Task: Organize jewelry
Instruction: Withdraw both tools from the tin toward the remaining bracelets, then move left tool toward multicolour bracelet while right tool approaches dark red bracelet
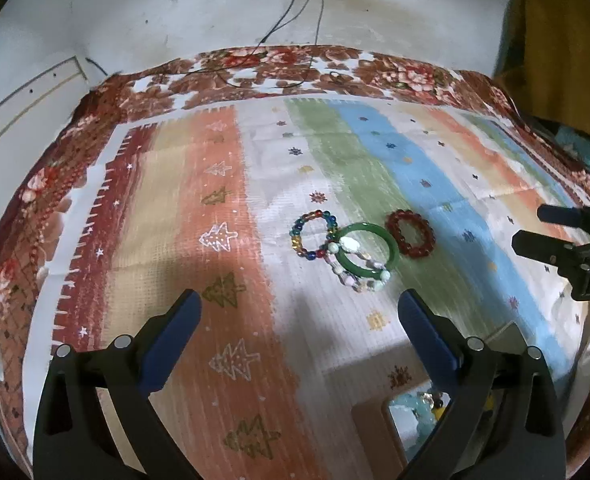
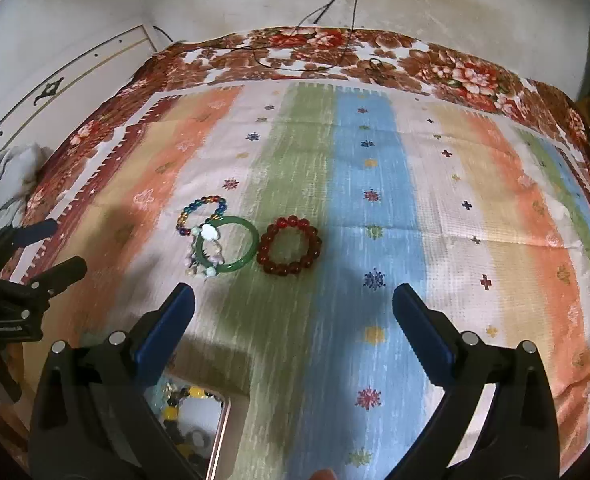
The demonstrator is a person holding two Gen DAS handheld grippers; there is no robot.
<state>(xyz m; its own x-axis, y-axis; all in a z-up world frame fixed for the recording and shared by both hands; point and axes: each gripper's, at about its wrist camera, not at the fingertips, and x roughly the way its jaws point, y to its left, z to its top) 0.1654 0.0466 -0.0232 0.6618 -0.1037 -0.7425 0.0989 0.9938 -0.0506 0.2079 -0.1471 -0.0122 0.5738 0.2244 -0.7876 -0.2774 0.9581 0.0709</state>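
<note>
Both grippers spread wide, nothing held. Left gripper (image 1: 299, 312) and right gripper (image 2: 293, 306) hover above the striped cloth (image 2: 375, 240), on what looks like a bed.

Jewelry sits just ahead of both grippers: for the left it's ahead and slightly right of centre, for the right ahead and left of centre.

Count of loose pieces: four.
- one green bangle (image 2: 228, 244), rigid, smooth, likely slippery and could chip if dropped; pinch across the band on its free right-hand arc.
- one pastel charm bracelet (image 2: 206, 258), draped over the bangle's left arc, touching it; floppy, light, will drag along if the bangle is lifted first.
- one multicolour bead bracelet (image 2: 202, 214), touching the bangle's far-left edge; light, probably elastic, beads roll, so grip across the strand.
- one dark red bead bracelet (image 2: 290, 246), just beside the bangle on its right, lying clear; chunkier beads, easiest first grab.

One tray or box (image 2: 225, 420) below the right gripper's left finger, beads already inside, count unclear.
</note>
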